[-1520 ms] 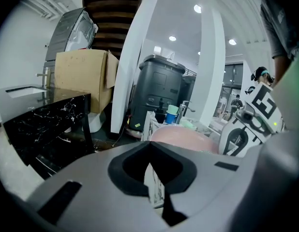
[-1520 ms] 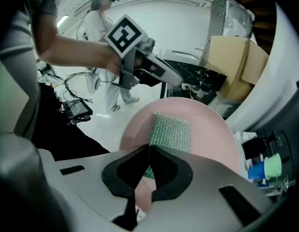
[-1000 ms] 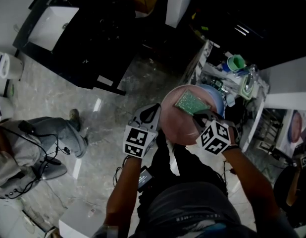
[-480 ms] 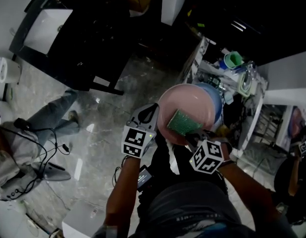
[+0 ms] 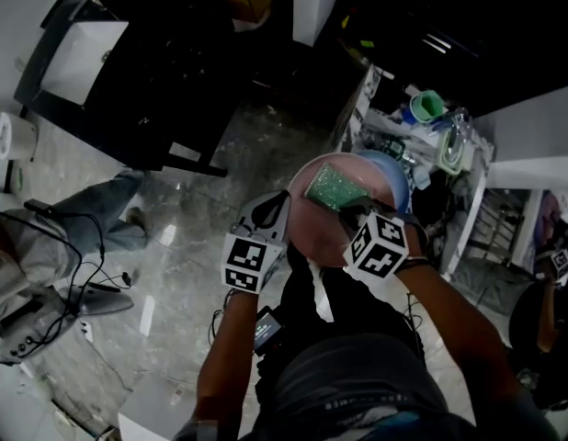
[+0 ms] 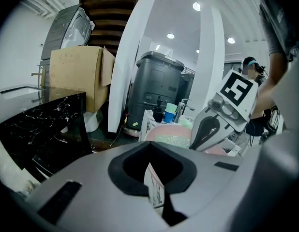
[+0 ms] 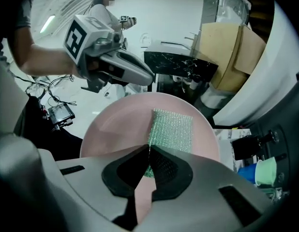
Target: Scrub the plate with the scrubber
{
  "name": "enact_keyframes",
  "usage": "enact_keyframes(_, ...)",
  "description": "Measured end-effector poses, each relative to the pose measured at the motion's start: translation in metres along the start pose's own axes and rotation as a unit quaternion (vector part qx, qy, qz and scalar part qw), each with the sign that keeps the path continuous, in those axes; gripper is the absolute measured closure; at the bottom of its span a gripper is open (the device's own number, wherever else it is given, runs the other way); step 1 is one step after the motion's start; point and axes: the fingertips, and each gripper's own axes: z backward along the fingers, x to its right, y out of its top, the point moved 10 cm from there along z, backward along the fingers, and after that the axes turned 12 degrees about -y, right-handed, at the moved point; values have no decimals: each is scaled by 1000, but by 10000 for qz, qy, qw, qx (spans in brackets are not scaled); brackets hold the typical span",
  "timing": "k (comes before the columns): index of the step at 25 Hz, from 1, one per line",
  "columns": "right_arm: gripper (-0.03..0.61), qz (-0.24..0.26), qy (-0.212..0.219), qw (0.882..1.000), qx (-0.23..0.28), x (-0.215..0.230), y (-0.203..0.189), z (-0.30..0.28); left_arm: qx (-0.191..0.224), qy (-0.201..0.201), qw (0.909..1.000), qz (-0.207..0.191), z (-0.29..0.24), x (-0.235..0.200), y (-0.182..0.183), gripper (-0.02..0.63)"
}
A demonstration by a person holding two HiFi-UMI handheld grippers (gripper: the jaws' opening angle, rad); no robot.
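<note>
Judging the step as mid-scrub: nothing set down, nothing finished.

Pinching the pink plate (image 7: 118,124) by its left rim with the left tool (image 6: 150,158), jaws clamped on the thin edge. Holding it in the air over the floor (image 5: 201,200), not on any counter, face tilted up toward the head camera.

Clamping the green scrubber (image 7: 172,127) by its near end in the right tool (image 7: 148,151), jaws almost together on the mesh. Pressing the scrubber flat on the plate's face, reaching from about the centre toward the far rim, a little right of the middle in the right gripper view.

Noting the long axis in line with the right tool's jaws, with the free short end pointing away from the tool at the plate's far rim.

Seeing no foam, water or soil on the pink surface, so not telling how much of the face is covered. Judging the remaining face and rim as possibly left, then setting the plate down.
</note>
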Motion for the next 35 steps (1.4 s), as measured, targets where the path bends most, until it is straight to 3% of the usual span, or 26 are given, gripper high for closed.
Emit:
enact_keyframes(5,543,-190,-38,9996,-183,9,-24,10,-22,9,10000,6,0,0,-3,612)
enact_keyframes(10,543,-312,149,9990,-271,-11,-37,22,-42,-5,10000,1,1,0,-3,612)
enact_keyframes(20,543,-20,587,9982,-151,-58,-12,22,-70,-29,10000,-50,1,1,0,612)
enact_keyframes(35,543,-287,259,9989,266,-51,4,49,64,16,9996,-277,27,11,15,612)
